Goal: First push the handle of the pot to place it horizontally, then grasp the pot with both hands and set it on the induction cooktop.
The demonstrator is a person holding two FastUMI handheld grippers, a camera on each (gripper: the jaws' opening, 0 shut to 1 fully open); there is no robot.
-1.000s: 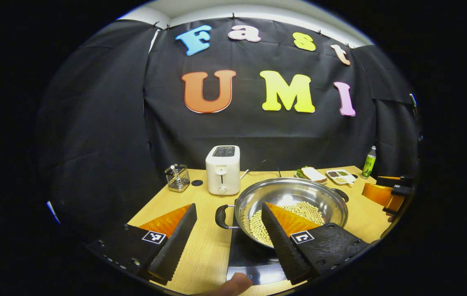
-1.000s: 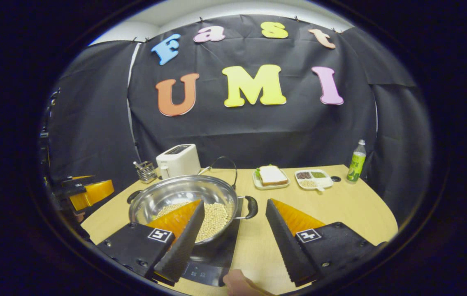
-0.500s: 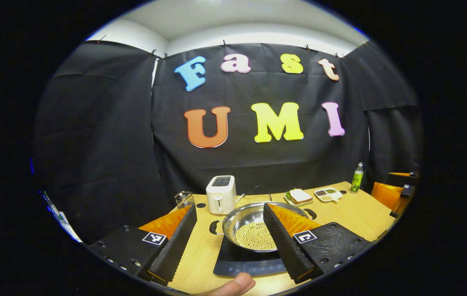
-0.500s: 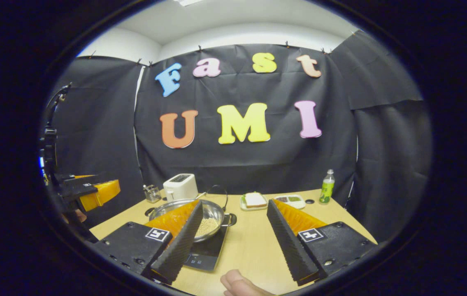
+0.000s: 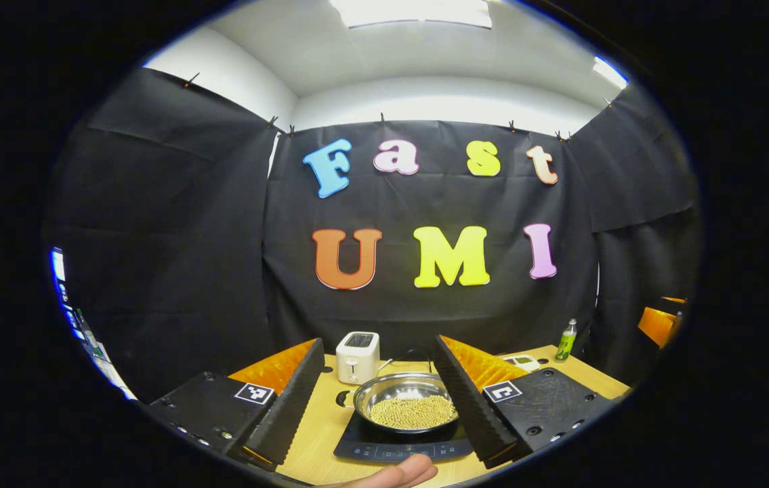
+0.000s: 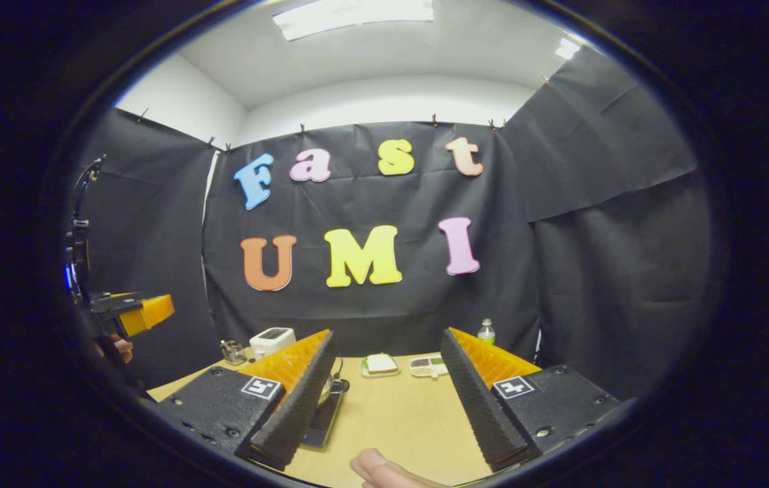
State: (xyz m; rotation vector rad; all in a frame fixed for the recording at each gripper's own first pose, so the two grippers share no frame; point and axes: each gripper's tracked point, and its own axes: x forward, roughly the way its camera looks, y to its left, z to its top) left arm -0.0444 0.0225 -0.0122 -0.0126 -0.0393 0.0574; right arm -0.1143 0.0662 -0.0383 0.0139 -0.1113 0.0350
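A steel pot (image 5: 411, 403) holding pale beans sits on the black induction cooktop (image 5: 394, 449), its black side handle (image 5: 342, 398) pointing left. My left gripper (image 5: 381, 447) is open and empty, well back from the pot and above it. In the right gripper view the pot is mostly hidden behind a finger; one side handle (image 6: 339, 386) and the cooktop's edge (image 6: 322, 423) show. My right gripper (image 6: 389, 449) is open and empty over the bare table, far from the pot. Each gripper shows at the other view's edge: the right gripper (image 5: 658, 325) and the left gripper (image 6: 137, 313).
A white toaster (image 5: 357, 356) stands behind the pot, with a wire utensil holder (image 6: 230, 351) beside it. A sandwich plate (image 6: 379, 364), a divided tray (image 6: 425, 366) and a green bottle (image 6: 486, 332) sit at the back right. A thumb (image 6: 384, 468) shows at the bottom.
Both grippers have drawn back and risen away from the pot, staying open. The pot rests on the cooktop and looks smaller and farther off in both views.
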